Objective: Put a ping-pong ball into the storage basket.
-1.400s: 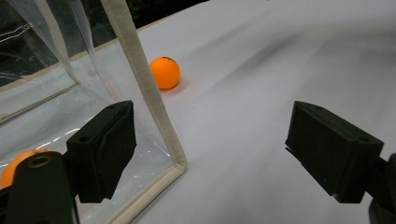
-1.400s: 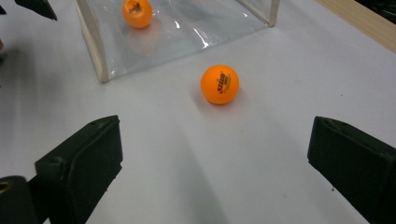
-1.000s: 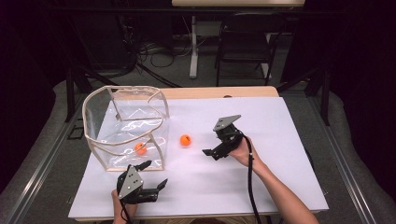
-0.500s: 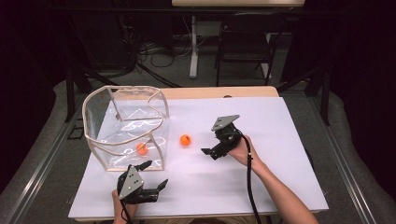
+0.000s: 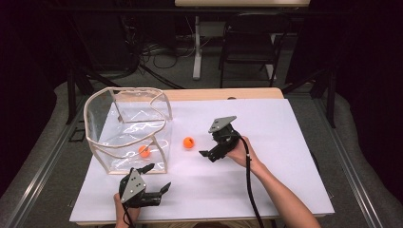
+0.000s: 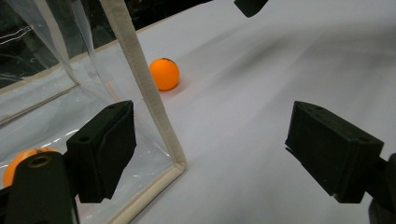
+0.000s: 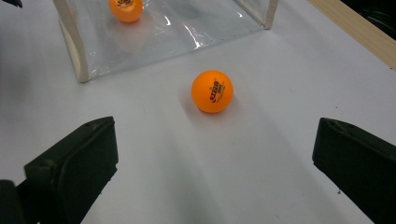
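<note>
Looks like the loose ball [image 7: 212, 91] is being lined up for a grab by the right gripper [image 5: 215, 144], probably to be dropped into the bag [image 5: 127, 128] where another ball [image 5: 144, 151] is already sat. The loose one is on the bare worktop [image 5: 285, 142], near the bag's right side and just ahead of the right gripper, whose fingers [image 7: 74, 163] are spread wide with nothing held.

For a clean pick, the ball should be centred between the fingers before anything gets closed, since it's round, smooth and hard and can be squirted away by an off-centre squeeze. The gripper should be brought in low, and closed gently.

The left gripper [image 5: 151, 190] is parked by the bag's near corner, also wide open and empty, with one finger [image 6: 100, 149] right beside the seam.

Materials: the bag is clear floppy plastic, glossy and wrinkled, edged in beige fabric trim. The balls are matte orange with black print. The worktop is plain white and smooth.
</note>
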A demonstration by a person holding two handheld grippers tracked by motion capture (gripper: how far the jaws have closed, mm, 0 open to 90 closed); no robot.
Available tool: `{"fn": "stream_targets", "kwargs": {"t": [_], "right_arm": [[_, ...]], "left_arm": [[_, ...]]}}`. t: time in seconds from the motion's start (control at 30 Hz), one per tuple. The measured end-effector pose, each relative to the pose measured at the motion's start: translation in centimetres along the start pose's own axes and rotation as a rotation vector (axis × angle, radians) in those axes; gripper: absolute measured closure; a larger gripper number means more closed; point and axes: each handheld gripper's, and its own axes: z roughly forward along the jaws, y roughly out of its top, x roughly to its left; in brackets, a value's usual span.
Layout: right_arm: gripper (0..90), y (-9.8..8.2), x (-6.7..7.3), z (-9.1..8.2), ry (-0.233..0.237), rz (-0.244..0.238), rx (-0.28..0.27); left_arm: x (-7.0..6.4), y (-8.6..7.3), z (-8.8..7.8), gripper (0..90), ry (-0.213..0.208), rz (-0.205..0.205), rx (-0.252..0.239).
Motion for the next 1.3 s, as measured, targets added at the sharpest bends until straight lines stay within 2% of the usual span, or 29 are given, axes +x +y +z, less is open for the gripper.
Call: {"fn": "stream_targets", "kwargs": {"t": [0.8, 1.3], "right_arm": [[0.0, 2.0, -0.1, 1.6, 0.003, -0.017, 0.005], [0.0, 2.1, -0.1, 3.3, 0.024, -0.022, 0.03]], "left_arm": [[-0.1, 0.1, 0.1, 15.8, -0.001, 0.003, -0.003], [0.0, 0.0, 0.1, 15.8, -0.005, -0.006, -0.005]]}}
